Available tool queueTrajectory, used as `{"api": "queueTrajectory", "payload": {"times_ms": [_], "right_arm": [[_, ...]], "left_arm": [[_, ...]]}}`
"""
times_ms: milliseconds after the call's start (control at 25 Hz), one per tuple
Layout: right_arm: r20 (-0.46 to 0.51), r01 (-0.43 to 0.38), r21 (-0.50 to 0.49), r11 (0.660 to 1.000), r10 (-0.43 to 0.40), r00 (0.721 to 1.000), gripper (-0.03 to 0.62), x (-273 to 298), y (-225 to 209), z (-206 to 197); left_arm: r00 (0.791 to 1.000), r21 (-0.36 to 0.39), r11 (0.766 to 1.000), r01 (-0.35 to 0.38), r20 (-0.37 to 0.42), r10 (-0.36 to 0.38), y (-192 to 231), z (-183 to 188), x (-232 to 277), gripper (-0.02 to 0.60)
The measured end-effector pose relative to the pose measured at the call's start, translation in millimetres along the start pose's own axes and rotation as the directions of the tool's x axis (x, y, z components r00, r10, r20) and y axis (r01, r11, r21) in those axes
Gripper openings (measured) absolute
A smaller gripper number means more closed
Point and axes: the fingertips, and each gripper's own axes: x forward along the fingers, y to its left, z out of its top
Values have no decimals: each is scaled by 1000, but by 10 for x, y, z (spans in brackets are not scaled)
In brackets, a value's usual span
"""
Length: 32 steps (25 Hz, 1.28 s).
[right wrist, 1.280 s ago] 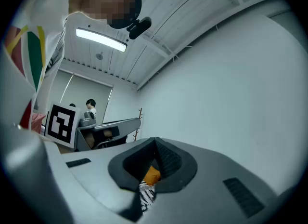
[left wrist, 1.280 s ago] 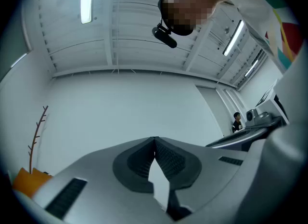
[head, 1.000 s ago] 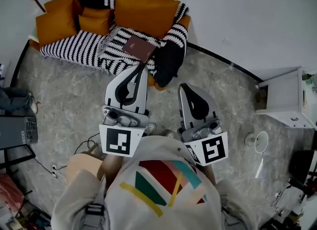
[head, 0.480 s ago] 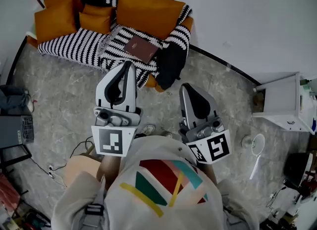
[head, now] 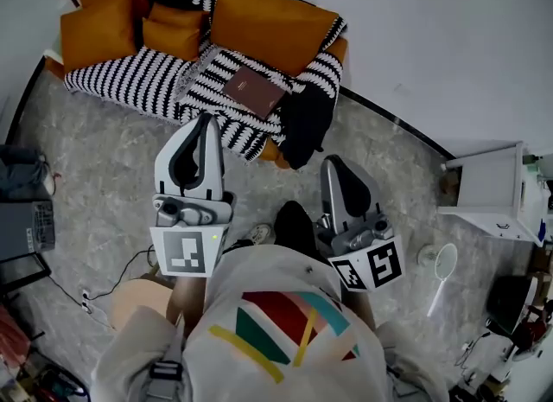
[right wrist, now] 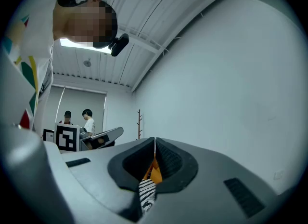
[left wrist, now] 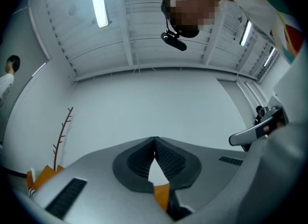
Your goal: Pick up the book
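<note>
The brown book (head: 255,91) lies flat on a black-and-white striped blanket (head: 147,80) on the orange sofa (head: 268,24), near its right end. My left gripper (head: 204,120) is held in the air over the floor, short of the sofa's front edge, below and left of the book, shut on nothing. My right gripper (head: 333,163) is lower and to the right, also shut and empty. In the left gripper view the fingertips (left wrist: 154,138) meet against a bare white wall. In the right gripper view the closed gripper (right wrist: 154,140) shows a sliver of orange cushion and striped blanket behind it.
A black garment (head: 307,119) hangs over the sofa's right end. A white cabinet (head: 492,184) and a small fan (head: 443,262) stand at the right, a dark box (head: 26,227) at the left, cables (head: 130,266) on the marbled floor. Two people (right wrist: 77,118) stand far off.
My left gripper has swung to the left in the head view, away from the line to the book. The right gripper shifted slightly right and down. A dark shoe has appeared between them.
</note>
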Motion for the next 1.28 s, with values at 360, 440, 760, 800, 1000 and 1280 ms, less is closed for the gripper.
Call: {"api": "queueTrajectory", "payload": {"times_ms": [360, 440, 760, 800, 1000, 1280], "right_arm": [[24, -39, 43, 998, 38, 999, 14, 617, -772, -49], [33, -37, 43, 998, 36, 999, 14, 726, -949, -44], [39, -34, 88, 996, 31, 999, 14, 1080, -1637, -159], [42, -37, 84, 996, 33, 999, 14, 1140, -1695, -160], [5, -36, 58, 998, 36, 999, 14, 1471, -1859, -268], [-58, -8, 3, 1000, 8, 998, 14, 2053, -1929, -465]], "left_arm": [[999, 106, 994, -30, 28, 27, 43, -66, 823, 8], [999, 131, 991, -31, 42, 26, 27, -45, 1057, 8], [998, 186, 982, 13, 63, -25, -175, -139, 1771, 8], [998, 184, 983, 16, 63, -28, -176, -176, 1854, 8], [997, 190, 980, 60, 29, -67, -190, -451, 2197, 8], [991, 171, 977, 131, -28, -128, 109, -972, 2633, 8]]}}
